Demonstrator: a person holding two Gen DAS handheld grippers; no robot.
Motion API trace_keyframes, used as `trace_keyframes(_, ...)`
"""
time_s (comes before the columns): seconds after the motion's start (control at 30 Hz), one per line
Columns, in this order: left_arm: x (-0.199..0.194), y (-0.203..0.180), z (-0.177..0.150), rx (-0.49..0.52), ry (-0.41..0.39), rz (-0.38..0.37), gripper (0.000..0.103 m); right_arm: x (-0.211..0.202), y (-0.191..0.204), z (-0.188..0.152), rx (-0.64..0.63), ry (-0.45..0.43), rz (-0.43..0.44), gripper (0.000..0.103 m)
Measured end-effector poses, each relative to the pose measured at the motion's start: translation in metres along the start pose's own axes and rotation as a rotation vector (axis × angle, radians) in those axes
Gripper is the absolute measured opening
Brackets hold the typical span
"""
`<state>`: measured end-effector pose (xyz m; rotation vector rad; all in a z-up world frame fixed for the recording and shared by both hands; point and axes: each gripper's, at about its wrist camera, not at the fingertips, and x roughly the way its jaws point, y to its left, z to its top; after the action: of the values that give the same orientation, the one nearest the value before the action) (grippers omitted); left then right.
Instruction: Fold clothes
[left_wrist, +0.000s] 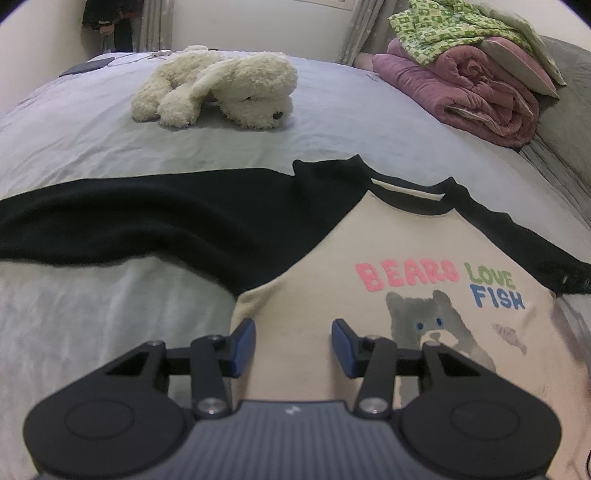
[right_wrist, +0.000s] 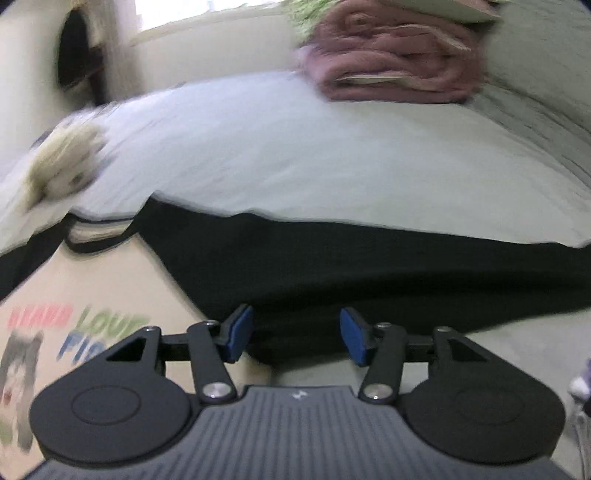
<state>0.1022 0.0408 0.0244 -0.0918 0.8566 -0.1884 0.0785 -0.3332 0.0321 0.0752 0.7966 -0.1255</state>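
A cream shirt (left_wrist: 314, 258) with black raglan sleeves and a bear print reading "BEARS LOVE FISH" lies flat, face up, on the bed. Its left black sleeve (left_wrist: 129, 221) stretches out to the left. My left gripper (left_wrist: 293, 341) hovers over the lower left of the cream body, its blue pads apart with nothing pinched. In the blurred right wrist view, my right gripper (right_wrist: 295, 334) sits over the lower edge of the other black sleeve (right_wrist: 369, 266), near the armpit. Its pads stand apart, and the cloth lies flat beneath the gap.
The shirt rests on a pale grey bedsheet (left_wrist: 92, 314). A cream plush dog (left_wrist: 221, 88) lies beyond the shirt. A folded pink quilt (left_wrist: 461, 92) topped with green patterned cloth (left_wrist: 443, 29) sits far right, against a grey headboard (left_wrist: 565, 110). A dark flat device (left_wrist: 86, 66) lies far left.
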Motion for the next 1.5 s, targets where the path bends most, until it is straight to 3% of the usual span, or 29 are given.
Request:
trace_keyframes(0.23,-0.001,-0.002,-0.001,0.007,0.004,0.010,0.047,0.010,-0.013,0.001,-0.047,0.041,-0.187,0.056)
trace_keyframes(0.37,0.000,-0.004,-0.001,0.018,0.003,0.018,0.047,0.009,-0.033,0.003,0.050,0.065,-0.181,0.057)
trace_keyframes(0.67,-0.001,-0.007,-0.002,0.037,0.002,0.037,0.048,0.002,-0.025,0.003,0.061,0.027,-0.191,0.058)
trace_keyframes(0.8,-0.002,-0.009,-0.002,0.044,0.001,0.043,0.048,0.005,-0.045,0.004,0.179,0.062,-0.149,0.058)
trace_keyframes(1.03,-0.001,-0.011,-0.004,0.056,0.000,0.053,0.048,-0.007,-0.107,0.000,0.530,0.062,-0.120,0.059)
trace_keyframes(1.23,-0.001,-0.012,-0.004,0.063,0.000,0.056,0.048,-0.016,-0.138,0.004,0.626,0.017,-0.139,0.059)
trace_keyframes(1.4,-0.001,-0.011,-0.004,0.058,0.001,0.051,0.048,-0.027,-0.171,0.009,0.728,-0.023,-0.072,0.059)
trace_keyframes(1.5,-0.001,-0.010,-0.004,0.054,0.001,0.049,0.048,-0.040,-0.192,0.011,0.770,-0.074,-0.105,0.060)
